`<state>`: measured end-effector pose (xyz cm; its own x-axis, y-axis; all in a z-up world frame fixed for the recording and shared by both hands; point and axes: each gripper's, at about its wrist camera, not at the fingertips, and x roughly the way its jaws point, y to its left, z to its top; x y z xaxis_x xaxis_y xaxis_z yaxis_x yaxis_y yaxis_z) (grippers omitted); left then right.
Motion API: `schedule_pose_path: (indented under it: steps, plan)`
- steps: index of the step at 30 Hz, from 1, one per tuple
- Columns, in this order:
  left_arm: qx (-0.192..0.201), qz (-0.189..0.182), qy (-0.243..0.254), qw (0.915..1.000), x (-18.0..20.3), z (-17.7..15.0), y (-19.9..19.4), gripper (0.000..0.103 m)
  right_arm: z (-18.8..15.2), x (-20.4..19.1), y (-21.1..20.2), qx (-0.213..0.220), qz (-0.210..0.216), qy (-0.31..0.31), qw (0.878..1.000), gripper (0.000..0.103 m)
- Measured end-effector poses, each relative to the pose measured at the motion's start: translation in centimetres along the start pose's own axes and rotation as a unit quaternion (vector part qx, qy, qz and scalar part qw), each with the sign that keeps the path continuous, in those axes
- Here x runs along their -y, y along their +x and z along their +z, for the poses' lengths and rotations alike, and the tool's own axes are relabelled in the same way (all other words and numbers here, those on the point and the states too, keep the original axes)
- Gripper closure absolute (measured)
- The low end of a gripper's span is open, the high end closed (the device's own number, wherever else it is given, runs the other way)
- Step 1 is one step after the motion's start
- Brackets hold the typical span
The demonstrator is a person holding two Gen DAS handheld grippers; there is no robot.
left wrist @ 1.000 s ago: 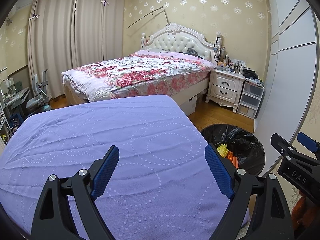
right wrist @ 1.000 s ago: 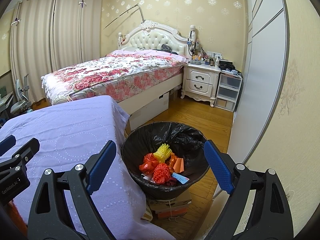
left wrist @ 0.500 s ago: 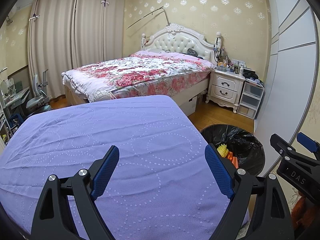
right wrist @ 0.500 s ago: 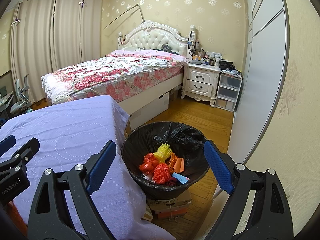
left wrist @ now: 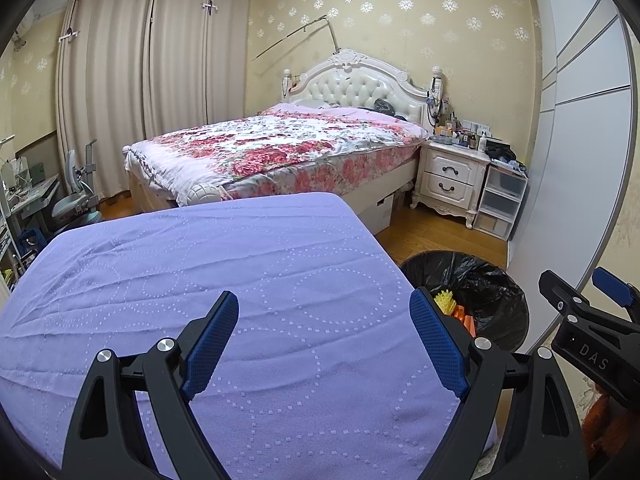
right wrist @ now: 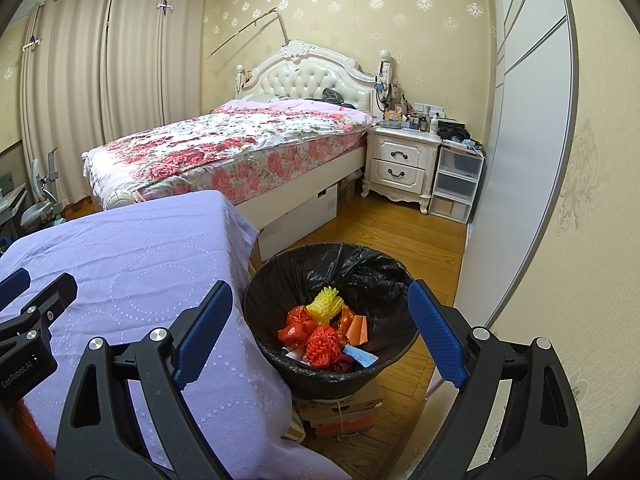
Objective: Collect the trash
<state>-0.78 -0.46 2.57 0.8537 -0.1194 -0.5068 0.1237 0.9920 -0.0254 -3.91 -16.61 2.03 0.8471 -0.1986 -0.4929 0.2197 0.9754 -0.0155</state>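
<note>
Left wrist view: the left gripper [left wrist: 324, 338] hangs over the purple cloth [left wrist: 200, 280] that covers the table, its blue pads [left wrist: 210, 338] spread wide with only bare cloth showing between them; they grip nothing, and whether the tips touch the cloth cannot be told. Past the cloth's right edge stands the trash bin [left wrist: 496, 292], lined with a black bag; this view catches only part of its mouth, with a sliver of yellow and orange trash [left wrist: 452, 306] behind the right pad. The right gripper [left wrist: 588, 316] pokes in from the right edge, seen side-on. Along the cloth's left edge a desk chair [left wrist: 76, 196] and a cluttered desk show

Right wrist view: the right gripper [right wrist: 320, 326] has its jaws standing just as wide and empty, framing the trash bin [right wrist: 280, 292], which sits on the floor just beside the cloth's right edge. Here the whole mouth shows: the trash [right wrist: 324, 330] lies at the bottom of the bag, a yellow foam net on top, red and orange crumpled pieces, an orange paper scrap and a light blue slip. The bin stands on a flat cardboard box [right wrist: 340, 408], which the other view hides. The left gripper [right wrist: 28, 312] shows at the left edge over the purple cloth [right wrist: 120, 260]. Both views share the floral bed [right wrist: 224, 148] and white nightstand [right wrist: 402, 164] behind
</note>
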Motion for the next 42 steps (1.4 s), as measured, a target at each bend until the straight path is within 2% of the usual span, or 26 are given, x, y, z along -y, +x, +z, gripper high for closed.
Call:
schedule_pose_path:
  steps: [11,29,37,42]
  plan:
    - [0.000,0.007,-0.005,1.0000,-0.4,0.1,0.1,0.018,0.0,0.0,0.0,0.000,0.000,0.000,1.000,0.016]
    - [-0.005,-0.006,-0.006,1.0000,-0.4,-0.3,0.4,0.018,0.0,-0.1,0.0,0.000,0.000,0.000,1.000,0.016]
    - [0.022,0.025,0.011,0.9994,-0.6,-0.1,0.0,0.018,-0.1,-0.5,-0.1,-0.003,0.006,-0.004,1.000,0.016]
    - [0.002,0.039,0.001,0.9992,-2.5,0.0,1.1,0.018,-0.2,-2.4,0.3,-0.010,0.024,-0.019,0.999,0.016]
